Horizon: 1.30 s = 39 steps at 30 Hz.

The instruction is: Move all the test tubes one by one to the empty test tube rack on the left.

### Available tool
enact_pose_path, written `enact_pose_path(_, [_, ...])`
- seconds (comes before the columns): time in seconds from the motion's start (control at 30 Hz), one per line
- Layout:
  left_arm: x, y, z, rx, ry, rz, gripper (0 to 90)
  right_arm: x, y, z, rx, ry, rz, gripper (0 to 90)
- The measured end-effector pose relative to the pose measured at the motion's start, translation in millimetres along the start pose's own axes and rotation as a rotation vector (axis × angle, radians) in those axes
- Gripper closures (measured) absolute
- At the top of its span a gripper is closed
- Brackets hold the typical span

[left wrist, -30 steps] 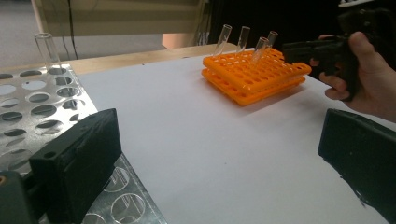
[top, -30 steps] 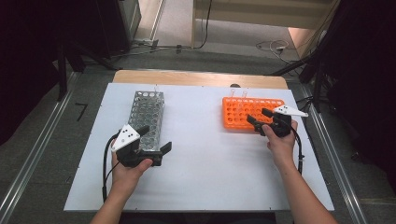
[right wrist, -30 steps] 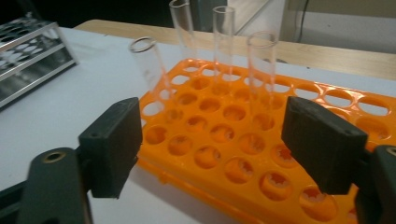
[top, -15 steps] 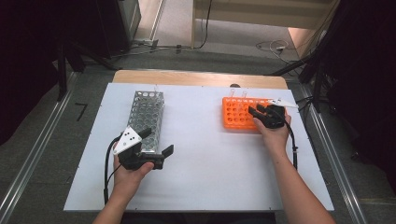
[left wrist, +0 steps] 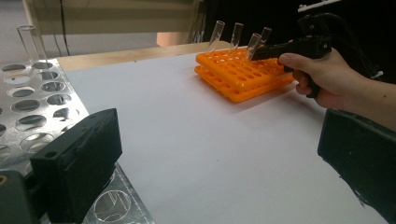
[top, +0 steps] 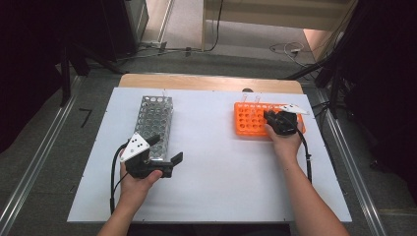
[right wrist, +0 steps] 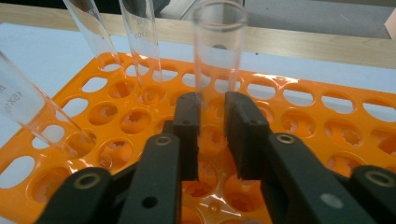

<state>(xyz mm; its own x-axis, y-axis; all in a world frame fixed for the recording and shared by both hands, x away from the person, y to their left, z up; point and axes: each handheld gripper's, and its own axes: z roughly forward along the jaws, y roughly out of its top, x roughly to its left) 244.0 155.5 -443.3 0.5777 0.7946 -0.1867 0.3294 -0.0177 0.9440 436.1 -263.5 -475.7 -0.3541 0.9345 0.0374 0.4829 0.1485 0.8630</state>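
An orange tube rack (top: 248, 124) lies at the right back of the white board, with several clear test tubes leaning in it. My right gripper (right wrist: 212, 116) has just been closing, and its pads now press on one upright clear test tube (right wrist: 218, 51) that stands in a rack hole (right wrist: 303, 121). The same gripper (top: 269, 118) sits over the rack's right half. At the left, my left gripper (top: 165, 148) rests beside the near end of a perforated metal rack (top: 155, 115). Its jaws (left wrist: 217, 158) stand wide open with nothing between them.
Three other tubes (right wrist: 140, 42) lean in the orange rack left of the held one. One tube (left wrist: 32, 44) stands at the far end of the metal rack (left wrist: 32, 98). White board (top: 216, 172) stretches between the racks; a wooden edge runs behind it.
My right gripper moved left and down over the orange rack and its jaws closed on a tube. The left hand stayed where it was.
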Motion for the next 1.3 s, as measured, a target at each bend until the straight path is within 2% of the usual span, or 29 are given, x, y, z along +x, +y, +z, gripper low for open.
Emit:
enact_pose_path(0.37, [-0.5,0.1,0.6,0.007,0.002,0.009,0.0,-3.4,3.3,-5.7,-0.032,0.023,0.009,74.3])
enact_pose_path(0.63, [-1.2,1.3,1.0,-0.003,-0.001,0.008,0.0,-6.1,11.3,-24.7,-0.073,0.052,-0.001,74.3])
enact_pose_path(0.8, [-2.6,2.2,1.9,0.001,-0.006,0.016,0.0,-5.4,15.9,-40.3,-0.098,0.070,-0.028,74.3])
enact_pose_path(1.03, [-4.4,2.8,2.5,-0.001,-0.010,0.014,0.0,3.0,20.0,-66.7,-0.109,0.127,-0.046,74.3])
enact_pose_path(1.3, [-7.7,4.1,2.8,-0.004,-0.022,0.022,0.0,21.3,8.6,-92.9,-0.103,0.199,-0.082,74.4])
